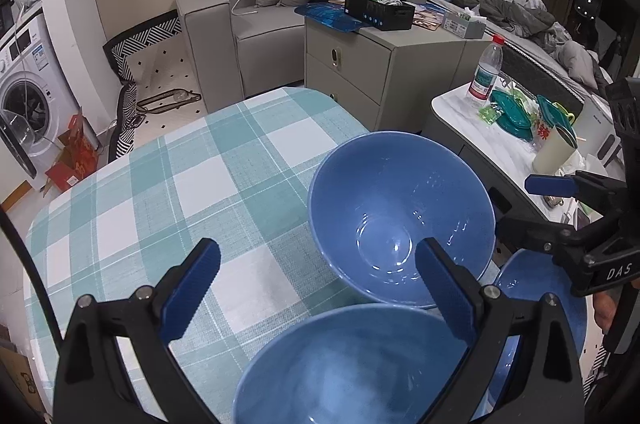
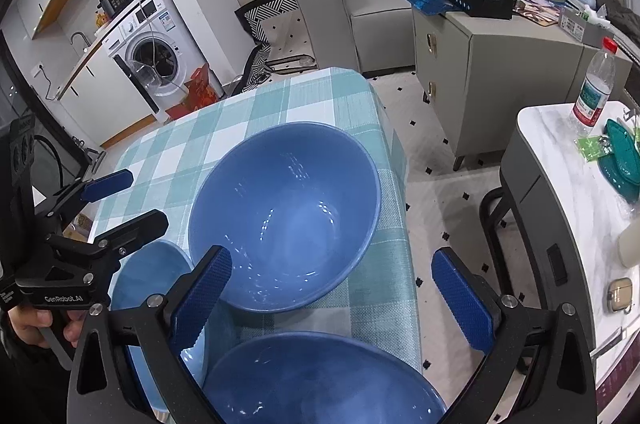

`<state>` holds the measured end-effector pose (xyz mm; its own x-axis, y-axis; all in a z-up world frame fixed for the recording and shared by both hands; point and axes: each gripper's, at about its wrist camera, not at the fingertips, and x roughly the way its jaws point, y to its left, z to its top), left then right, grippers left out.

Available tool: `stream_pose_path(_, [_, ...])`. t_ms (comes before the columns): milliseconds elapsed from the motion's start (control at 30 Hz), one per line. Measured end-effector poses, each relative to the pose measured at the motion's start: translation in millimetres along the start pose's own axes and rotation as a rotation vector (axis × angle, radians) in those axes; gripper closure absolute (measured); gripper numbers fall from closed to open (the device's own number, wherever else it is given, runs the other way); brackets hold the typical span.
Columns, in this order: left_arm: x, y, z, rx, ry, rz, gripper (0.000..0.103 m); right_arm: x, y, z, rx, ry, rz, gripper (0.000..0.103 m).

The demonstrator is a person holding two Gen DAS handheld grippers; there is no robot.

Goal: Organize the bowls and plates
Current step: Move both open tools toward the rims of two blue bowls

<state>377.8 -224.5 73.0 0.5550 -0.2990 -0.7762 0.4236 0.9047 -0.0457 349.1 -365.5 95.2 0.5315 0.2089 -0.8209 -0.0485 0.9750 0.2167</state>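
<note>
Left gripper (image 1: 318,290) and right gripper (image 2: 332,298) both stand apart, empty. Far bowl (image 1: 400,216) sits ahead, near bowl (image 1: 348,368) below. Only the right view shows a hand (image 2: 36,324).

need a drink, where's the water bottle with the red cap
The water bottle stands upright on the white marble-top side table, right of the checked dining table, beside teal containers and in front of the grey drawer cabinet.
</note>
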Motion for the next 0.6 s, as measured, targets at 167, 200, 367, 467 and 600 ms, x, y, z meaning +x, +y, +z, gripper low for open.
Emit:
stream_pose_path(167, [7.2,-2.9,2.6,0.004,0.013,-0.003,0.004,6.4,-1.0,1.6,0.003,0.012,-0.003,0.001])
stream_pose_path(200, [8.4,-3.2,3.1,0.005,0.016,-0.003,0.004,6.1,-1.4,1.8,0.002,0.013,-0.003,0.001])
stream_pose_path(367, [16.1,-2.2,5.2,-0.008,0.027,-0.004,0.005,10.1,-3.0,3.7,0.005,0.017,-0.009,0.001])
stream_pose_path(467, [22.5,-1.3,4.8,-0.012,0.041,-0.007,0.005,15.4,-6.6,4.3,0.012,0.029,-0.013,0.001])
stream_pose_path(600, [30.6,-1.8,3.0,-0.009,0.058,-0.002,0.006,22.7,-10.8,4.5,0.019,0.043,-0.012,0.002])
